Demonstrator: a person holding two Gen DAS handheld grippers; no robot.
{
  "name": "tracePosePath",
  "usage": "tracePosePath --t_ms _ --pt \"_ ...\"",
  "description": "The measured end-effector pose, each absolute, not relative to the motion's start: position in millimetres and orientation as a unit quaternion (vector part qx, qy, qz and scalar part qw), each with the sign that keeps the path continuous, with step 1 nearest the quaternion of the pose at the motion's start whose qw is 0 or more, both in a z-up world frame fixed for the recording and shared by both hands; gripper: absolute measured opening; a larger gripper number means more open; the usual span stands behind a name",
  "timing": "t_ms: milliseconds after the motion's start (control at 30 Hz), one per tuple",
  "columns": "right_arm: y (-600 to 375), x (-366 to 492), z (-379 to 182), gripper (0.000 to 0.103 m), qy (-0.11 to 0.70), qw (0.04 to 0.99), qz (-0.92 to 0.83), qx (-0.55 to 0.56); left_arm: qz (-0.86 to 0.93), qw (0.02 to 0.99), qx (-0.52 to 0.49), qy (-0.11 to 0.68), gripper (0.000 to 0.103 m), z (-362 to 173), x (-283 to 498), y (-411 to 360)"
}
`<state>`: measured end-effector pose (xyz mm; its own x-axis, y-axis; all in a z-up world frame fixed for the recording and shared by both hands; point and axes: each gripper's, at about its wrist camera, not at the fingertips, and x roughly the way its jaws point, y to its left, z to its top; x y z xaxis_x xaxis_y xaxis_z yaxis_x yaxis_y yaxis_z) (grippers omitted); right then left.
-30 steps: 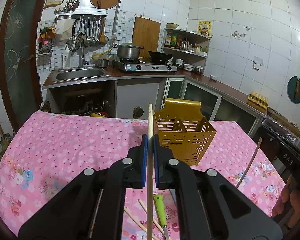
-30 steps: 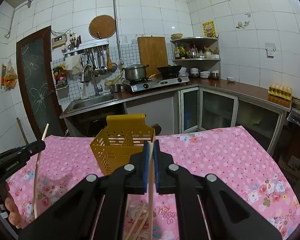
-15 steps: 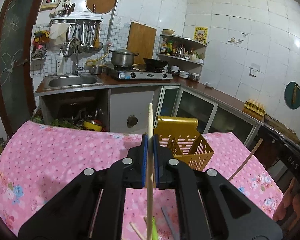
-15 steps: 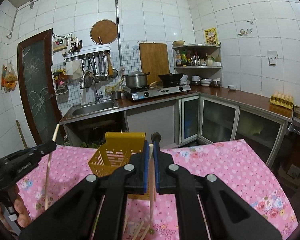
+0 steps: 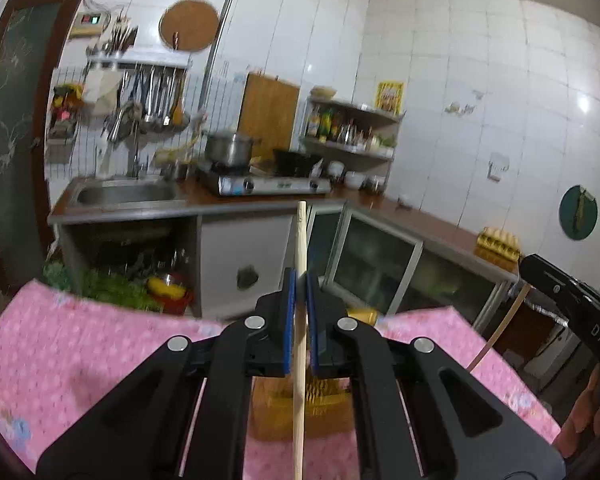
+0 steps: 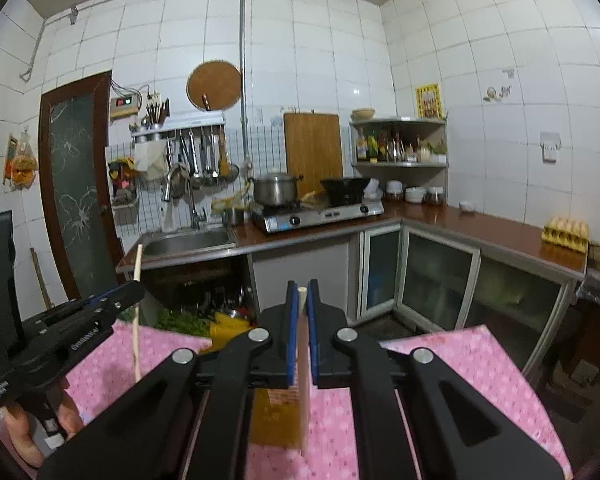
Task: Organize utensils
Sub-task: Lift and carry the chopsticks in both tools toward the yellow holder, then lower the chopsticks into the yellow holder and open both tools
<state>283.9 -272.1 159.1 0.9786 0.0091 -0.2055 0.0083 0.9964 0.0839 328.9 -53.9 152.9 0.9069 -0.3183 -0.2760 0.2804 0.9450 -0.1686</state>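
From the left wrist view, your left gripper (image 5: 300, 304) is clamped on a wooden chopstick (image 5: 299, 320), which stands almost upright between the blue pads and pokes well above them. The yellow utensil basket (image 5: 320, 392) sits on the pink flowered tablecloth (image 5: 80, 360), mostly hidden behind the fingers. At the right edge your right gripper (image 5: 530, 276) pinches a second chopstick (image 5: 496, 334) that slants down.

From the right wrist view, your right gripper (image 6: 302, 304) is closed on its chopstick (image 6: 304, 384), whose tip barely clears the pads. The basket (image 6: 276, 412) lies below, behind the fingers. At the left, your left gripper (image 6: 134, 292) holds its chopstick (image 6: 137, 312) upright over the tablecloth (image 6: 460, 360).
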Motion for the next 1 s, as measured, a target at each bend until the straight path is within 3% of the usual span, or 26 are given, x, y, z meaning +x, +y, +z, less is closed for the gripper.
tracePosePath --t_ms 400,667,1000 --pt "-265.1 325.2 209.9 0.005 0.083 0.995 0.01 0.049 -0.147 0.985 -0.055 0.073 0.005 201.3 361.4 -79.2" --pt "-257.7 359.8 173.3 0.005 0.112 0.993 0.016 0.037 -0.126 0.988 -0.061 0.07 0.005 154.0 391.6 -85.0" --pt "-257.6 385.1 89.8 0.005 0.148 0.988 0.026 0.026 -0.114 0.984 -0.04 0.131 0.005 87.9 411.3 -87.2"
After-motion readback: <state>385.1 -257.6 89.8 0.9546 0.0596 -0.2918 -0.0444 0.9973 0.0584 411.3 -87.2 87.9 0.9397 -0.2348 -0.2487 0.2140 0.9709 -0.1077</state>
